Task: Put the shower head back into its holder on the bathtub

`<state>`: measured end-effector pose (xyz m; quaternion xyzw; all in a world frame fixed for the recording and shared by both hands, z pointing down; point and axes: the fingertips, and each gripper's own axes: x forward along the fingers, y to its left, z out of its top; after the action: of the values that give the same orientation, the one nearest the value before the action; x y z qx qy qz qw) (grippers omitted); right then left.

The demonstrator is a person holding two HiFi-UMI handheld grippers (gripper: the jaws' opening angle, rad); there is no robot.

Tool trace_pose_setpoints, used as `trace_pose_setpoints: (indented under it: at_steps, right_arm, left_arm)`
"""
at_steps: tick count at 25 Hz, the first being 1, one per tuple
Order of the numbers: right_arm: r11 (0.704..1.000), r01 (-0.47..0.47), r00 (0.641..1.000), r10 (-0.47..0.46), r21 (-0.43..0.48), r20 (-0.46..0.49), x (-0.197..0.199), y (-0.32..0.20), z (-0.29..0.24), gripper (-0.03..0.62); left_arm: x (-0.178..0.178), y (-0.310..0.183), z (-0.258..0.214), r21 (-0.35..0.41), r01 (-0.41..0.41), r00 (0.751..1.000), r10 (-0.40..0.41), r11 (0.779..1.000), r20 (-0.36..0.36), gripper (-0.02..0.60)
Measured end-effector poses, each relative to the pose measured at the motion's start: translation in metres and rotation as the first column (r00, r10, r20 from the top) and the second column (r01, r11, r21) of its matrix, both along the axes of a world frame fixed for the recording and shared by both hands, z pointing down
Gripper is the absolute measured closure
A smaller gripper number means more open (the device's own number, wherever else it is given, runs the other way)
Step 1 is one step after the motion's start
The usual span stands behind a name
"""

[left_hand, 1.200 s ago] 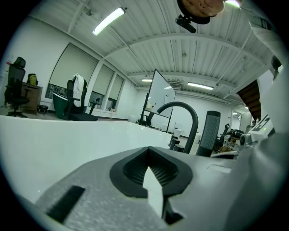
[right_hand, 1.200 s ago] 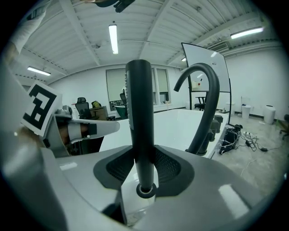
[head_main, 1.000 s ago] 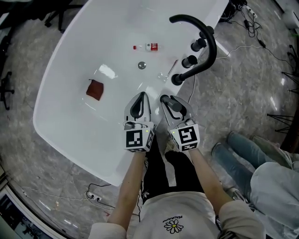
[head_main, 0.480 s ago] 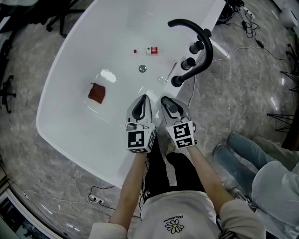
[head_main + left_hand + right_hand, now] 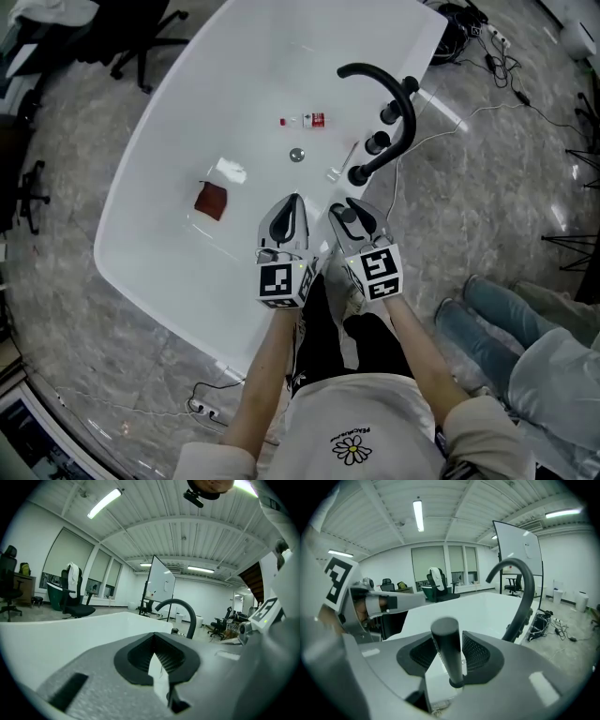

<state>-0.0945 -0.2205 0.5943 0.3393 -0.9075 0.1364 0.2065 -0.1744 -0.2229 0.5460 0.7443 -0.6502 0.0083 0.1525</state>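
Observation:
A black cylindrical shower head handle (image 5: 446, 641) stands upright between the jaws of my right gripper (image 5: 450, 660), which is shut on it. Seen from the head view, that right gripper (image 5: 345, 212) hovers over the near rim of the white bathtub (image 5: 150, 187), just short of the black arched faucet (image 5: 394, 84) and the black fittings (image 5: 376, 142) on the rim. My left gripper (image 5: 292, 202) is beside it on the left, over the tub's near wall, shut with nothing in it; in its own view the left gripper (image 5: 157, 654) shows the pads together.
In the tub lie a red cloth (image 5: 212, 201), a small bottle (image 5: 307, 120), the drain (image 5: 297, 155) and a thin metal rod (image 5: 349, 153). Another person's legs (image 5: 492, 319) stand on the right. Cables (image 5: 473, 33) lie past the tub, office chairs (image 5: 141, 42) at the far left.
Both grippers have lifted a little, side by side, the right still holding the shower head. The head view has drawn back, so the tub looks smaller and sits further right.

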Motion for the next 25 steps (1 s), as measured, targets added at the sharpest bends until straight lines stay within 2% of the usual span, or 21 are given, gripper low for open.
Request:
trace_pose_setpoints:
  at_steps: [3, 6, 8, 10, 13, 17, 20, 25]
  right_arm:
    - [0.996, -0.012, 0.998, 0.007, 0.084, 0.062, 0.001, -0.002, -0.06, 0.451]
    - [0.985, -0.041, 0.993, 0.021, 0.17, 0.117, 0.009, -0.004, -0.128, 0.482]
    - [0.973, -0.063, 0.987, 0.029, 0.22, 0.156, 0.016, -0.009, -0.171, 0.531]
    - [0.96, -0.079, 0.98, 0.026, 0.268, 0.196, 0.022, -0.011, -0.211, 0.54]
    - [0.938, -0.11, 0.971, 0.031, 0.328, 0.238, 0.034, -0.016, -0.26, 0.589]
    - [0.925, -0.177, 0.948, 0.069, 0.335, 0.312, 0.048, -0.026, -0.298, 0.589]
    - [0.91, -0.185, 0.949, 0.068, 0.371, 0.307, 0.053, -0.032, -0.313, 0.589]
    - [0.906, -0.185, 0.948, 0.062, 0.38, 0.312, 0.059, -0.035, -0.319, 0.589]
  left_arm:
    - [0.001, -0.007, -0.041, 0.045, -0.004, 1.0, 0.003, 0.999, 0.019, 0.58]
    - [0.004, -0.009, -0.086, 0.092, 0.002, 1.0, -0.004, 0.996, 0.024, 0.58]
    - [0.008, -0.01, -0.116, 0.129, 0.007, 0.999, -0.011, 0.992, 0.032, 0.58]
    - [0.015, -0.01, -0.144, 0.162, -0.007, 0.998, -0.003, 0.987, 0.057, 0.581]
    - [0.029, -0.013, -0.182, 0.218, -0.055, 0.993, 0.03, 0.974, 0.116, 0.581]
    - [0.034, -0.017, -0.227, 0.299, -0.058, 0.99, 0.016, 0.952, 0.142, 0.581]
    - [0.036, -0.023, -0.249, 0.347, -0.056, 0.991, 0.01, 0.936, 0.133, 0.581]
    - [0.049, -0.033, -0.264, 0.368, -0.069, 0.988, 0.013, 0.927, 0.153, 0.581]
